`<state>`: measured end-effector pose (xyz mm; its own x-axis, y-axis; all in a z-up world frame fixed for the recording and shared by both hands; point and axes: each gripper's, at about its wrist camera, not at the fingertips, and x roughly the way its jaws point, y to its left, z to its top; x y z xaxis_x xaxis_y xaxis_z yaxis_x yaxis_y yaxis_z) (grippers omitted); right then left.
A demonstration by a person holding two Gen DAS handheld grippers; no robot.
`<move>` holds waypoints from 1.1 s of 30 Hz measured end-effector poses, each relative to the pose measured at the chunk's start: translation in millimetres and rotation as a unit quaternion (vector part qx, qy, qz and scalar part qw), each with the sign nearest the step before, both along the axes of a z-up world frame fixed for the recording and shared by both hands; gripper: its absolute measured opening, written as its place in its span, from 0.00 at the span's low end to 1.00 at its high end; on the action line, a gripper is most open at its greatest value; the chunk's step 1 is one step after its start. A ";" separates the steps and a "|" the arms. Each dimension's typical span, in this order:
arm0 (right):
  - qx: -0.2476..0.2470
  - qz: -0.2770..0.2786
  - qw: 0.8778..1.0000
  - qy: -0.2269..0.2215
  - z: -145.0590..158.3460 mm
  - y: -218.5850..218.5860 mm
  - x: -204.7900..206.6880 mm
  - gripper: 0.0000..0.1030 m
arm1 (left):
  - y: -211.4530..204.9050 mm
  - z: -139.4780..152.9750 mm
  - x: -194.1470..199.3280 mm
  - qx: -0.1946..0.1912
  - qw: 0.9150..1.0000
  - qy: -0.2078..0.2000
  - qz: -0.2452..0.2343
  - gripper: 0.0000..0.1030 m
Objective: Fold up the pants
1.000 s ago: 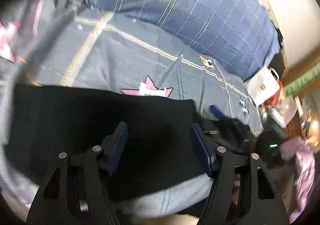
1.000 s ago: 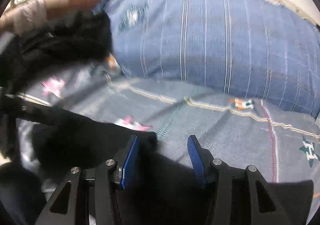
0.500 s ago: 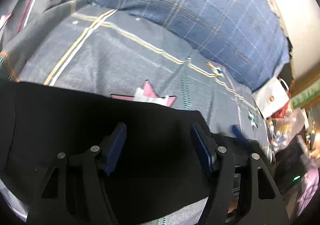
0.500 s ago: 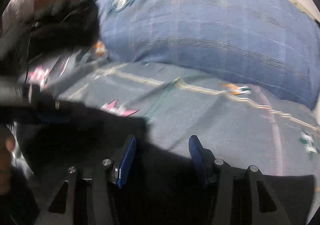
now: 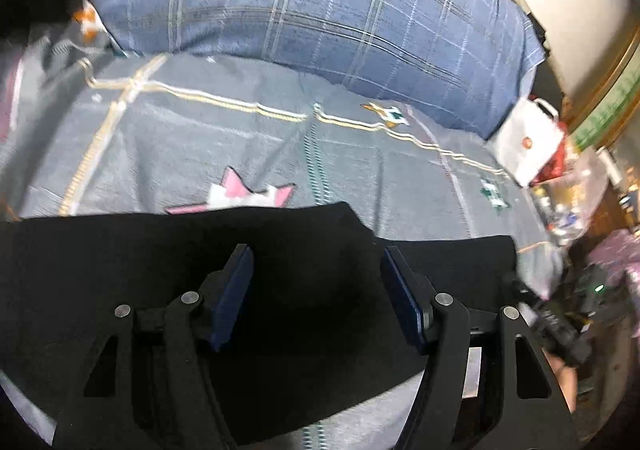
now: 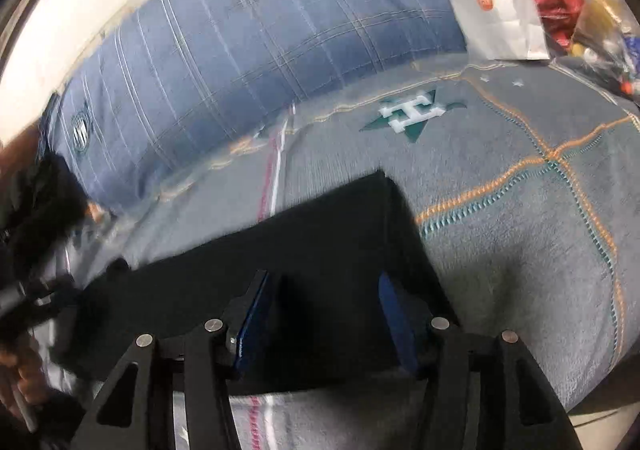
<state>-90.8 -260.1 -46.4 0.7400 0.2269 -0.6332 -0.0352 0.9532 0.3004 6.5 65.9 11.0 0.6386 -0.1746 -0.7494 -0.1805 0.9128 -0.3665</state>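
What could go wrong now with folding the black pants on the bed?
The open left gripper and open right gripper, whose jaws have just been opening, hover over the black pants holding nothing; a pinch may also catch the grey patterned bedspread. The pants' stepped far edge could fold unevenly.

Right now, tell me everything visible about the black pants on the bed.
The black pants are plain dark cloth, folded into a flat band that lies on the grey patterned bedspread, in front of the blue plaid pillow. One squared end shows in the right wrist view. Both pairs of jaws hang open over them; nothing is gripped. Whether they touch the cloth cannot be told.
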 end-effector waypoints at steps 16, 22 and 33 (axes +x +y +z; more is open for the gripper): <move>-0.049 -0.006 0.995 -0.089 58.1 7.0 0.3 0.53 | -14.4 7.9 -11.8 0.146 0.987 -0.025 0.063 0.63; -0.027 0.020 0.996 -0.079 73.9 -32.7 0.9 0.53 | -25.5 6.6 -10.0 0.167 0.984 -0.028 0.052 0.63; 0.077 -0.089 0.991 -0.057 53.4 -93.9 -16.2 0.53 | -31.1 3.6 -8.4 0.170 0.984 -0.024 0.047 0.63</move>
